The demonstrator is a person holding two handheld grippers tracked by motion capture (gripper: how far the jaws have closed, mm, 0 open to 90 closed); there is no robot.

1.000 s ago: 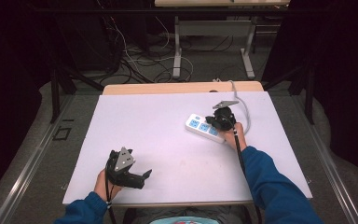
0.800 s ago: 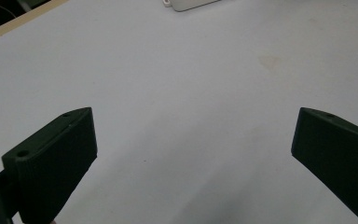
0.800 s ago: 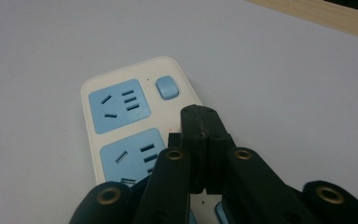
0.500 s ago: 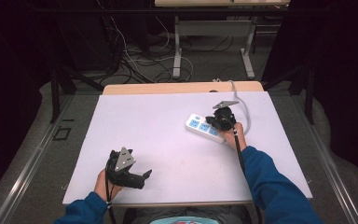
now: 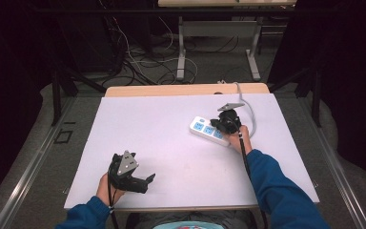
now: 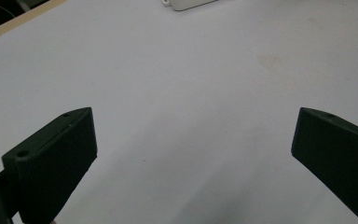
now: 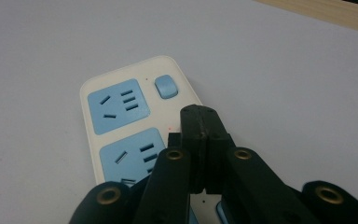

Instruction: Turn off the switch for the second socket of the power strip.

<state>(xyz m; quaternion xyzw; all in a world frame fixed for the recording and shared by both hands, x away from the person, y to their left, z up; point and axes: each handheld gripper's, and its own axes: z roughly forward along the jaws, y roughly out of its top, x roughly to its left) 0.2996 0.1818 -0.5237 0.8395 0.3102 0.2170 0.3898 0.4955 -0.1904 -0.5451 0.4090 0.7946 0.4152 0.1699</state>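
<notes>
I see the white plastic power strip with blue sockets [image 5: 208, 130] at the white worktop's [image 5: 171, 138] far right. Right gripper [image 7: 200, 122] above it, jaws together; left gripper [image 5: 145, 180] well apart, jaws spread.

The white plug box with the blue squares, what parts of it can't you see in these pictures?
- High view: the right tool and hand cover the near end of the power strip.
- Right gripper view: the shut jaws hide the strip's lower sockets; whether they touch it is unclear.
- Left gripper view: the top edge cuts off all but a white corner.
- High view: the cord's far end is too small to follow.
</notes>
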